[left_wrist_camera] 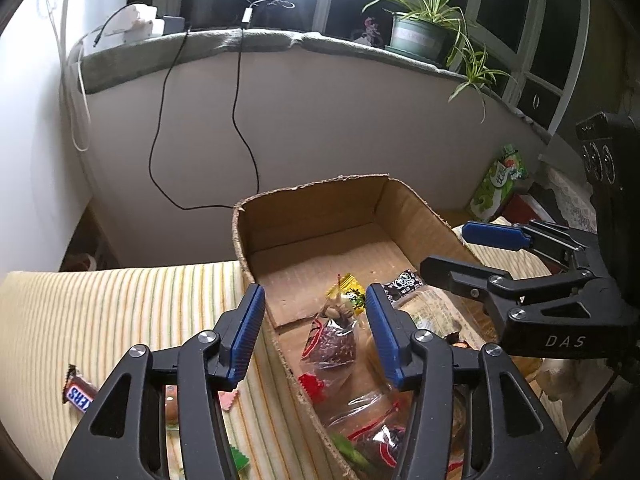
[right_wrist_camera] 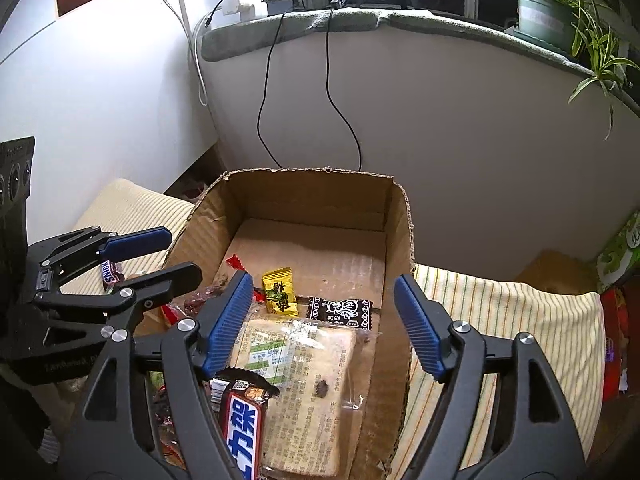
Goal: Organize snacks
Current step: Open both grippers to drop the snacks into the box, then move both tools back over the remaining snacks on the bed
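An open cardboard box stands on a striped cloth. It holds several snacks: a wrapped bread slice, a yellow packet, a black patterned packet, a Snickers bar and clear bags of dark snacks. My left gripper is open and empty over the box's left wall. My right gripper is open and empty above the bread slice. Another Snickers bar lies on the cloth left of the box.
More small snacks lie on the cloth under my left gripper. A green tissue pack stands at the right by the wall. Black cables hang down the wall behind the box. Potted plants sit on the sill.
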{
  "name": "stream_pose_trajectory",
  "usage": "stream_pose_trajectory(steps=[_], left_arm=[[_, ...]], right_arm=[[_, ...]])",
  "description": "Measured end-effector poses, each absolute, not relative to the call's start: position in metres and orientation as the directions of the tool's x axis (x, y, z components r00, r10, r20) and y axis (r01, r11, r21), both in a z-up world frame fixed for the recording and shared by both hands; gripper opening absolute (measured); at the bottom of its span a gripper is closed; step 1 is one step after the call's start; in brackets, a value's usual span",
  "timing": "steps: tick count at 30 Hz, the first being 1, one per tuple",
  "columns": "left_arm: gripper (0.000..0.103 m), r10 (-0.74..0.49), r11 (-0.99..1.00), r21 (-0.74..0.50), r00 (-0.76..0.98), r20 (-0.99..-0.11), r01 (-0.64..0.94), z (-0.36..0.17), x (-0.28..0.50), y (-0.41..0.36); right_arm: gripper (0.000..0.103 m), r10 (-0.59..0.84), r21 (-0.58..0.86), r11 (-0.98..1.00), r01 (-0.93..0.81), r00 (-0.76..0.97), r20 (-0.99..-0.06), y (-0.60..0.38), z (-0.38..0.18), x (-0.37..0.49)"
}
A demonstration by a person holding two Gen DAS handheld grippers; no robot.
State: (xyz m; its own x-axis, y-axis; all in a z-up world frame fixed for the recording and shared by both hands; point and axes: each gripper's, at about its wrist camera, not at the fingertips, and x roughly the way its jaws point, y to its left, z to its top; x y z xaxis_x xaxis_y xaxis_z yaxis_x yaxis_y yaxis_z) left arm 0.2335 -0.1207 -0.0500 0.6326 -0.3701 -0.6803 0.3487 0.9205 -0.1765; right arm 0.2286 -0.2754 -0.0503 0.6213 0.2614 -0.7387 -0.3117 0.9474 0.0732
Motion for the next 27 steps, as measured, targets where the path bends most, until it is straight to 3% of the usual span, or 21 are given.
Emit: stream_pose_trajectory(steps=[11, 27], left_arm=[[0.051, -0.342, 0.937, -0.183, 0.676, -0.653, 0.298, -0.032, 0.216, -0.080], [0.051, -0.266, 0.963, -0.212, 0.703, -0.659, 0.166, -0.038, 0.191, 0.001]], right_arm=[[0.076, 0.299, 0.094, 0.938, -0.335, 0.638, -0.709, -0.262, -0.033, 0.202], [0.076, 0.473, 0.168, 0.855, -0.491, 0.603, -0.643, -0.186, -0.015, 0.130]])
